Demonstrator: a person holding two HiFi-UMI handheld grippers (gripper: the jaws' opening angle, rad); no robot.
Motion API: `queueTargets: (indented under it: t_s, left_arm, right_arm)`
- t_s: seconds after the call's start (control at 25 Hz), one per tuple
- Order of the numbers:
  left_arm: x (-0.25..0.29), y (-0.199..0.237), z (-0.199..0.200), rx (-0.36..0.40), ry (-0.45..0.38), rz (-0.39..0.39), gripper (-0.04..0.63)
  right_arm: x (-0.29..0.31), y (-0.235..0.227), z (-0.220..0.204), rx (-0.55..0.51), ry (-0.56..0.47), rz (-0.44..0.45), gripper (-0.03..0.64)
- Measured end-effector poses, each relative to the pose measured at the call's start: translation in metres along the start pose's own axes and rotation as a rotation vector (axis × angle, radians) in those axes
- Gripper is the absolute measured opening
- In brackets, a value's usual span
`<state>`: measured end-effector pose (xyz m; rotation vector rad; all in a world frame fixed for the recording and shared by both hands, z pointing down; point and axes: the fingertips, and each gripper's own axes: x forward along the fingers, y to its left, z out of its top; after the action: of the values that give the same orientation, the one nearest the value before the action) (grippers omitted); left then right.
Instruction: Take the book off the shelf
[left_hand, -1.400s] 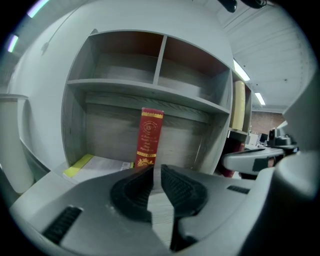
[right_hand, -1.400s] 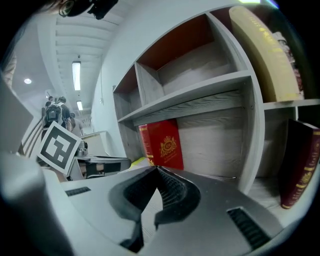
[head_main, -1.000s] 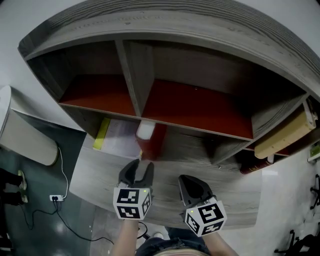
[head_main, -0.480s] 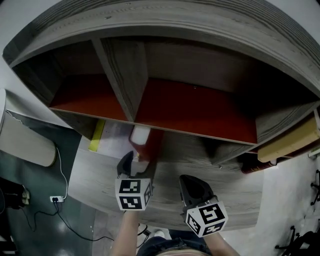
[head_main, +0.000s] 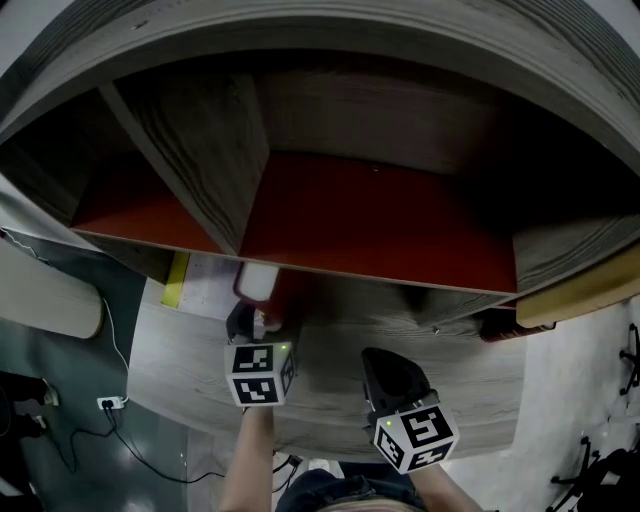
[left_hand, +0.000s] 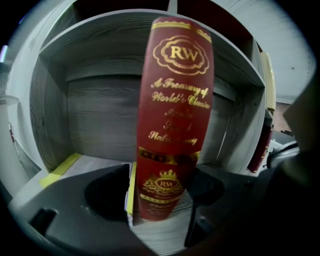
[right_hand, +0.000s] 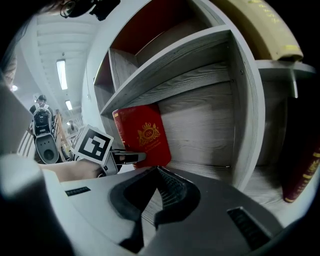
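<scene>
Two claws sit nearest me. My left claw (head_main: 256, 322) is opening, its jaws wide on either side of the lower spine of a red hardback book with gold lettering (left_hand: 172, 115). I can see a sliver of gap at the left jaw, so nothing is clamped. My right claw (head_main: 388, 366) hangs beside it to the right, jaws closed tip to tip with nothing between them. The book stands upright on the lower board of the grey wood-grain shelf unit (head_main: 200, 140), under the red-surfaced upper board (head_main: 380, 220). Its spine faces me, and the head view shows its white page edges on top. Beside its foot on the left, a yellow strip (left_hand: 59, 168) lies flat on the same board. Farther right, past a grey upright, a dark red volume (right_hand: 300, 170) stands in the next bay. A cream-coloured book (right_hand: 267, 27) rests on the board above it.
</scene>
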<state>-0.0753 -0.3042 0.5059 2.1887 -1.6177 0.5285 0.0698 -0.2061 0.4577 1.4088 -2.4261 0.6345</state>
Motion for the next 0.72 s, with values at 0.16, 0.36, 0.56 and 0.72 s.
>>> queueTargets:
  t_s: [0.16, 0.36, 0.56, 0.72]
  left_arm:
    - [0.009, -0.002, 0.004, -0.002, -0.013, -0.001, 0.316]
    - [0.017, -0.001, 0.007, 0.007, -0.044, 0.017, 0.316]
    - [0.025, -0.004, 0.010, 0.006, -0.062, 0.013, 0.316]
    - [0.030, -0.004, 0.012, 0.008, -0.082, 0.019, 0.316]
  right_arm:
    - [0.004, -0.005, -0.002, 0.001, 0.011, -0.001, 0.008]
    - [0.010, -0.011, -0.009, 0.012, 0.033, -0.006, 0.008]
    - [0.013, -0.012, -0.013, 0.014, 0.046, -0.011, 0.008]
    - [0.014, -0.010, -0.016, 0.015, 0.055, -0.012, 0.008]
